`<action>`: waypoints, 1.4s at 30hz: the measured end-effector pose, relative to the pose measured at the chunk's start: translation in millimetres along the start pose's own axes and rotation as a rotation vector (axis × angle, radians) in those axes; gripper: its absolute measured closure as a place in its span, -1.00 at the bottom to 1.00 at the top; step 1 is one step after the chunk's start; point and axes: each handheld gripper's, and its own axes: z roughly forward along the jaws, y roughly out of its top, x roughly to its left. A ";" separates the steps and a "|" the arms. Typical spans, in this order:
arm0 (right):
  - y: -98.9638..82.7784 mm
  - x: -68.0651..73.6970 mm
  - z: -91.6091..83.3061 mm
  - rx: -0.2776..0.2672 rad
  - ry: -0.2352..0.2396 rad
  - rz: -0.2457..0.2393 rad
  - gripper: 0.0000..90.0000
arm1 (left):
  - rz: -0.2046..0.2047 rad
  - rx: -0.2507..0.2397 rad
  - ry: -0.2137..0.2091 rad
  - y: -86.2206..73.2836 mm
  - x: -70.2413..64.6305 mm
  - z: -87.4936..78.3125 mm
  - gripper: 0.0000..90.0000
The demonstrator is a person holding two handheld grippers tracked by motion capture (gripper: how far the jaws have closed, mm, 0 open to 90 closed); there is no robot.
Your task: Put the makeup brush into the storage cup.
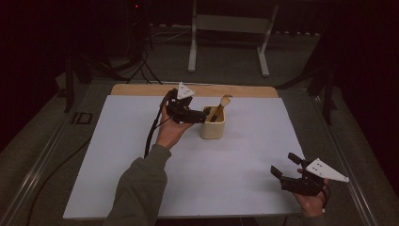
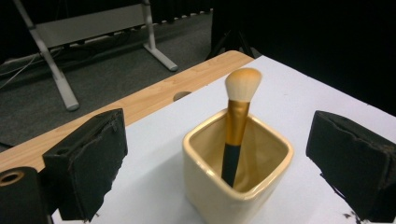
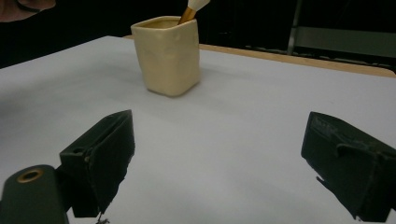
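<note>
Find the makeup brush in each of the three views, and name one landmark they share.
High view: makeup brush just above centre, leaning in the cream square cup.
Left gripper view: centre, upright in the cup, between the open jaws.
Right gripper view: top centre, its tip cut off by the edge.
Shared landmark: the cream square cup.

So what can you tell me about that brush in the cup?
The brush is a makeup-style one with a fluffy cream-and-tan head on top, a shiny gold collar under it and a black handle. It stands head-up and leans against a corner of the cream square cup, with its lower end down inside. Its head pokes above the rim. The cup sits on the white table cover. The left gripper is open right beside the cup and isn't touching the brush.
</note>
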 end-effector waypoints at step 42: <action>-0.6 1.2 2.0 0.005 0.006 -0.009 -0.79 | -0.074 -0.071 0.103 -67.5 44.6 -94.6 -0.87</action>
